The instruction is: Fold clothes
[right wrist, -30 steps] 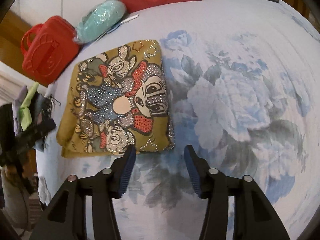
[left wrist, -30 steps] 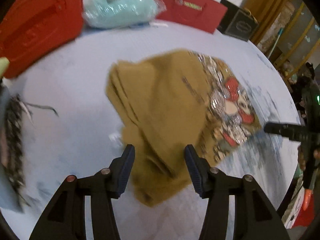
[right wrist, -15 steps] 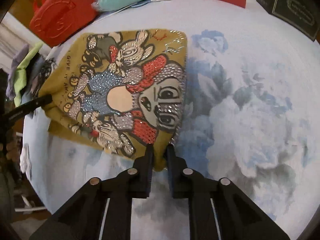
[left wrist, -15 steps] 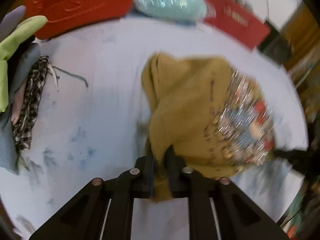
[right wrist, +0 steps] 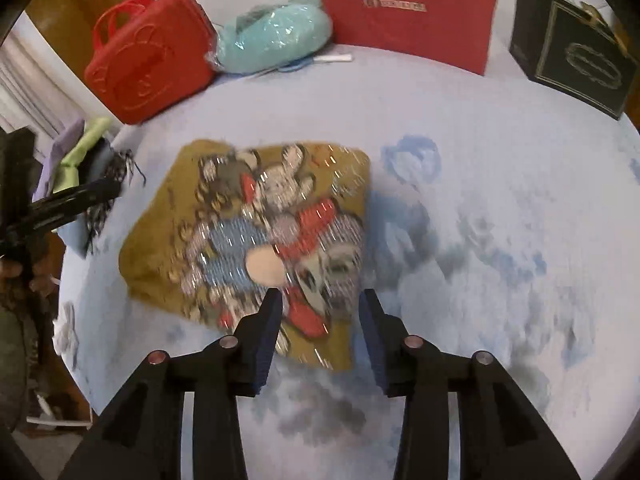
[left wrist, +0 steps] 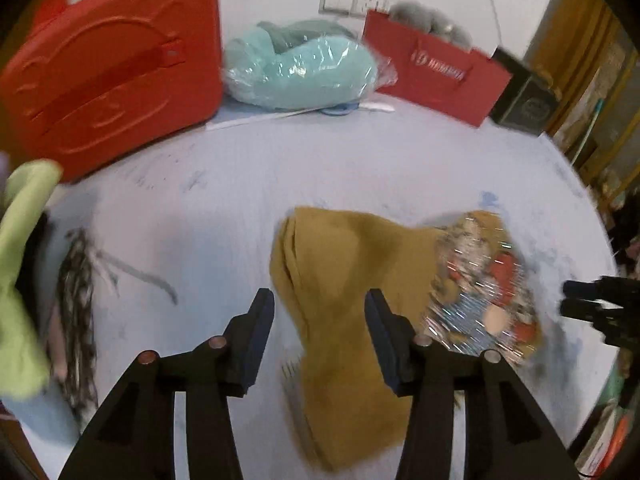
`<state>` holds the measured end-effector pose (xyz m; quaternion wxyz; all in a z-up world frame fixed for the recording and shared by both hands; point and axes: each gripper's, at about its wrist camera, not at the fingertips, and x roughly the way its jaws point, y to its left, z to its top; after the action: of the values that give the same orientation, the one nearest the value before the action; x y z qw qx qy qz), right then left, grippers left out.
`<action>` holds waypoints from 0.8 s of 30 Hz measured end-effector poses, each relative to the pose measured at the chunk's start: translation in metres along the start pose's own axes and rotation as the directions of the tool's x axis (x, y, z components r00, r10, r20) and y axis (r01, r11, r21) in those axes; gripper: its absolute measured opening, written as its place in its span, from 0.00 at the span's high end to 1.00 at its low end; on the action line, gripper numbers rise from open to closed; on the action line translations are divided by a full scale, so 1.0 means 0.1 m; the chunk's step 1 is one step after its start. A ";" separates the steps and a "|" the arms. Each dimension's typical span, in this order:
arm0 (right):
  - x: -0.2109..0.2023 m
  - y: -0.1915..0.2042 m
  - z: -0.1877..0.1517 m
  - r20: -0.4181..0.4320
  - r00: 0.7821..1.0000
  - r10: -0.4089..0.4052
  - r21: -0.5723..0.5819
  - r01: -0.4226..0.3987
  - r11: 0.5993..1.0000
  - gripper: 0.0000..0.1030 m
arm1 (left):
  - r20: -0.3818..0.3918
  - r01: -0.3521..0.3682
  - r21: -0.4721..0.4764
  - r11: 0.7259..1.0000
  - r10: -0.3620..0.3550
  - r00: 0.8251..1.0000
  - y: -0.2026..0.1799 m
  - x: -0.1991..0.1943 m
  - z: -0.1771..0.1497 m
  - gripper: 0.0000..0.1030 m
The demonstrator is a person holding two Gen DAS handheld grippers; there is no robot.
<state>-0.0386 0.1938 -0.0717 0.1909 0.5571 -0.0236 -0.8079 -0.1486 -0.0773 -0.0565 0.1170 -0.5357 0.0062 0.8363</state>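
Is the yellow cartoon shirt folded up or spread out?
Folded. The mustard shirt lies as a compact rectangle on the floral sheet, sequin cartoon on top, with stacked layers at its edge.

One folded mustard-yellow garment with a sequinned cartoon print (right wrist: 256, 232) lies on one pale floral bedsheet (right wrist: 500, 208). Behind it stand one red moulded plastic case (right wrist: 148, 60), one plastic-wrapped mint-green bundle (right wrist: 272, 36), one red paper bag (right wrist: 408, 20) and one black gift bag (right wrist: 572, 64).
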 end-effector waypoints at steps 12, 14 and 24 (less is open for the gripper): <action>0.33 -0.10 0.28 -0.057 0.998 0.007 0.023 -0.006 1.000 0.55 | -0.099 -0.002 0.037 0.999 0.005 0.995 -0.09 0.45 -0.18 0.99; 0.44 -0.11 0.27 -0.081 0.997 0.012 0.025 -0.010 1.000 0.55 | -0.077 -0.036 0.060 0.998 0.041 0.996 -0.15 0.38 -0.20 1.00; 0.65 -0.25 0.17 -0.120 0.992 0.026 0.071 -0.018 0.997 0.55 | 0.082 -0.014 0.057 0.998 0.009 0.997 -0.15 -0.40 -0.32 0.95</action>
<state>-0.0813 0.1926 -0.1292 0.1814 0.6108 -0.0462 -0.7694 -0.1009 -0.0742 -0.0329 0.1275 -0.4973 0.0285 0.8577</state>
